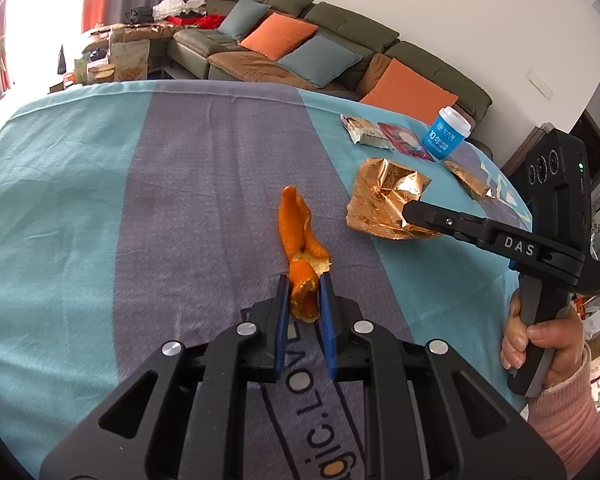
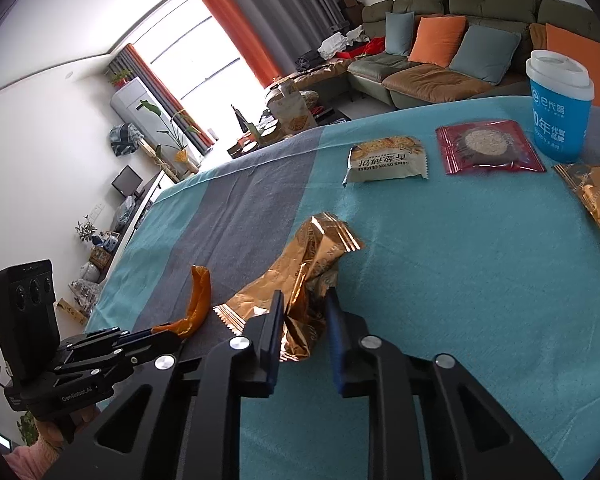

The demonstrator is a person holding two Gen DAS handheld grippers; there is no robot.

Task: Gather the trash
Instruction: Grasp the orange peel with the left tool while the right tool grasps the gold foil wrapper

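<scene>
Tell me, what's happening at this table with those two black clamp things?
A person is clearing litter off a table covered with a blue and grey cloth, holding a clamp tool in each hand. The left gripper is pinched on a strip of orange peel. The right gripper is closed on a crumpled gold wrapper. Both pieces rest on the cloth, not yet lifted. Two snack packets, another gold wrapper and a blue paper cup are waiting.

We see the second gold wrapper [image 2: 596, 204] cut off at three o'clock; the red packet's [image 1: 405, 140] print is unreadable.
</scene>
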